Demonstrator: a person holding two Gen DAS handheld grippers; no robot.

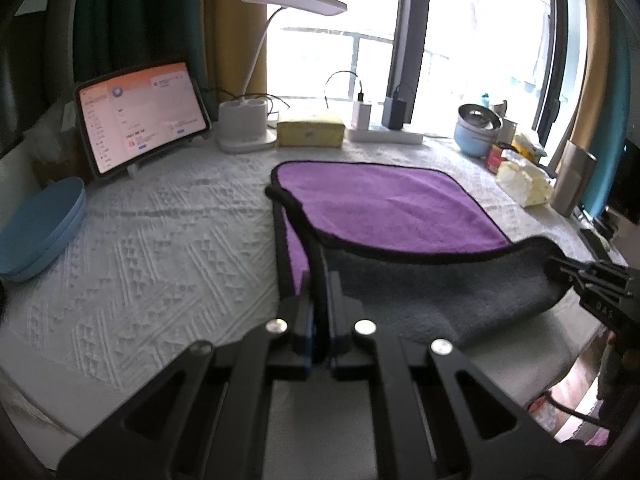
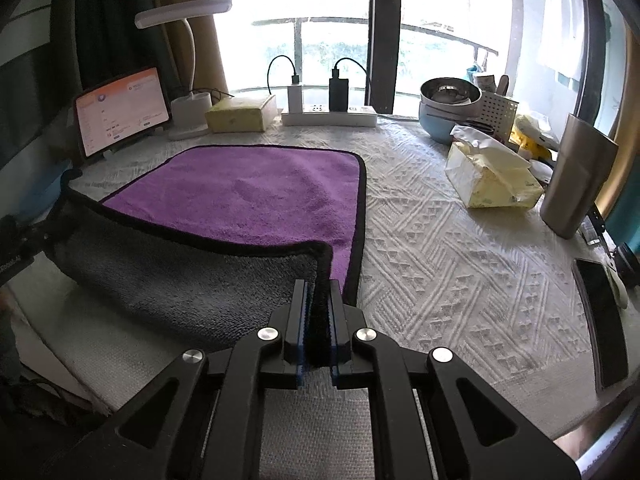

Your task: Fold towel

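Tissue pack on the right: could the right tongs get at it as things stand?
Probably not yet: the right tongs are shut on the towel corner. The cloth between them and the tissue pack looks bare, so letting go would free the way.

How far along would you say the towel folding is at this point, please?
Done: each hand-held gripper, left and right, is shut on a near corner of the towel, and the near edge is lifted, showing its grey underside. In hand: that edge hangs between them above the purple face, which lies flat on the white table cover. Left: carrying it to the far edge, laying it down, releasing, and any further folds.
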